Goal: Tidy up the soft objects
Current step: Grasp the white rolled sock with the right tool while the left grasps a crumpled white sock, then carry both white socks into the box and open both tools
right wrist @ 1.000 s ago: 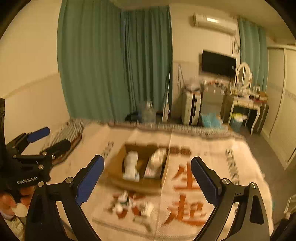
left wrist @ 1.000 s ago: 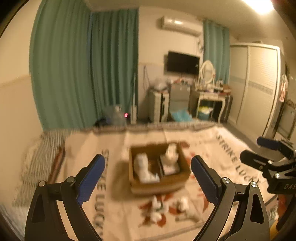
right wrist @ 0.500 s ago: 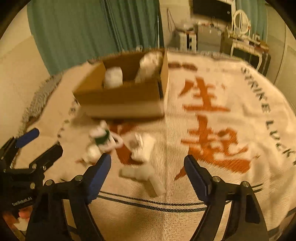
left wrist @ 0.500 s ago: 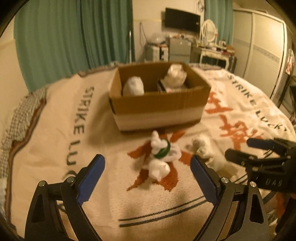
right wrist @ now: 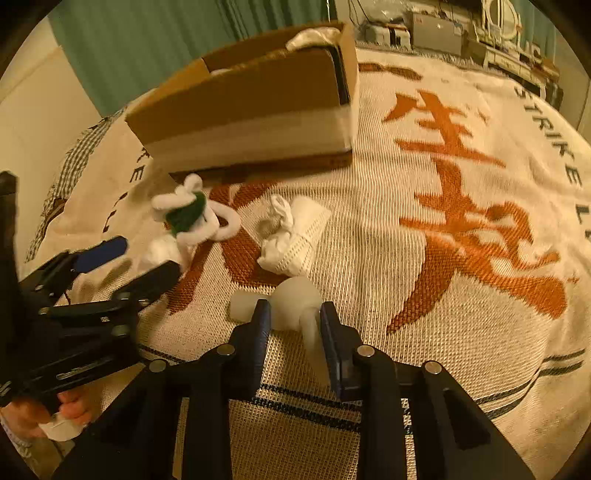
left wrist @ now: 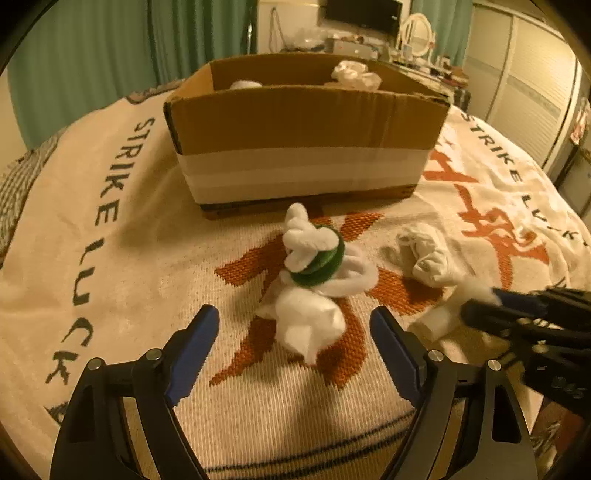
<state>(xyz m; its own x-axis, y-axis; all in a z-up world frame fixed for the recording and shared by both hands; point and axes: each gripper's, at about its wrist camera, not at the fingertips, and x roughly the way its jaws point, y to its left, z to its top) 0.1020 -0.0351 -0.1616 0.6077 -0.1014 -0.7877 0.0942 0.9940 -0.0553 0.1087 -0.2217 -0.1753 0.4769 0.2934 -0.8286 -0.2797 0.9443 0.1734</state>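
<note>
Now three white bundles on blanket (right wrist: 424, 314); right hand-held gripper (right wrist: 295, 325) clamps one (right wrist: 295, 302), left (left wrist: 293, 332) wide.

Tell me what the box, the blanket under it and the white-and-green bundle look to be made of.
Box: corrugated cardboard, matte brown, with a pale band like tape around its lower half.
Blanket: woven textile, cream with orange figures; coarse ribbed weave shows.
White-and-green bundle: soft fuzzy fabric, likely fleece or plush; fluffy white rolls around a dark green band. Exact fibre cannot be told.

Green curtains (left wrist: 110, 55), a wardrobe (left wrist: 517, 88) and a cluttered dresser (right wrist: 461, 33).
</note>
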